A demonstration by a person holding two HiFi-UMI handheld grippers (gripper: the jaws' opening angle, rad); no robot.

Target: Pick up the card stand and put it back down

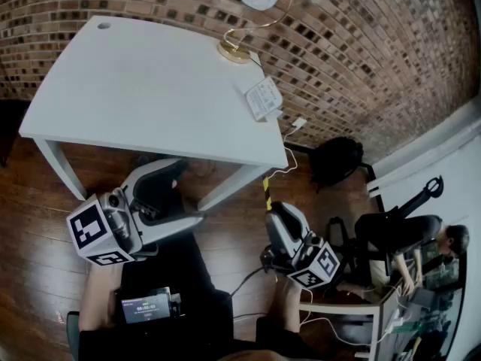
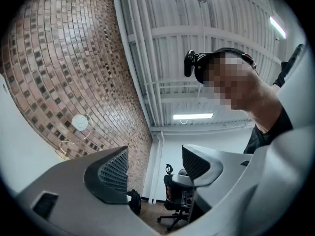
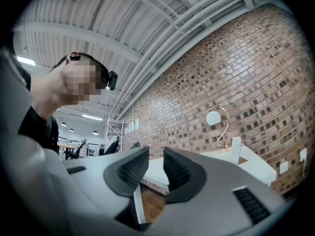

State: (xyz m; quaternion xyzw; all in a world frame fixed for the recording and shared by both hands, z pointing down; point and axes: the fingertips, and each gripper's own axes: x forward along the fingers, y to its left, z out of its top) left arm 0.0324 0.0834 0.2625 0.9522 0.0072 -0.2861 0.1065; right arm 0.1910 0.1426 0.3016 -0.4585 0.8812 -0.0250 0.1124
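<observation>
Grey-white plastic left gripper (image 1: pixel 176 194): jaws wide apart, nothing between the ribbed dark pads (image 2: pixel 114 170); through the gap only a far room with an office chair (image 2: pixel 177 200). It is tilted upward, low in front of the table's near edge, over the wood floor (image 1: pixel 30 277). Right gripper (image 1: pixel 279 228): jaws parted by a narrow gap, also empty, as its own view confirms (image 3: pixel 156 163). It sits near the table's near right corner, above the floor. Both grippers are well apart from the card stand (image 1: pixel 234 50). The stand is gold wire with a round white card on top. It stands upright at the far edge of the white table (image 1: pixel 150 89), close to the brick wall (image 1: pixel 361 43). A small white flat item (image 1: pixel 263 96) lies just beside it toward the right corner; what it is cannot be told. A white cable (image 1: pixel 289 156) hangs off that corner.
</observation>
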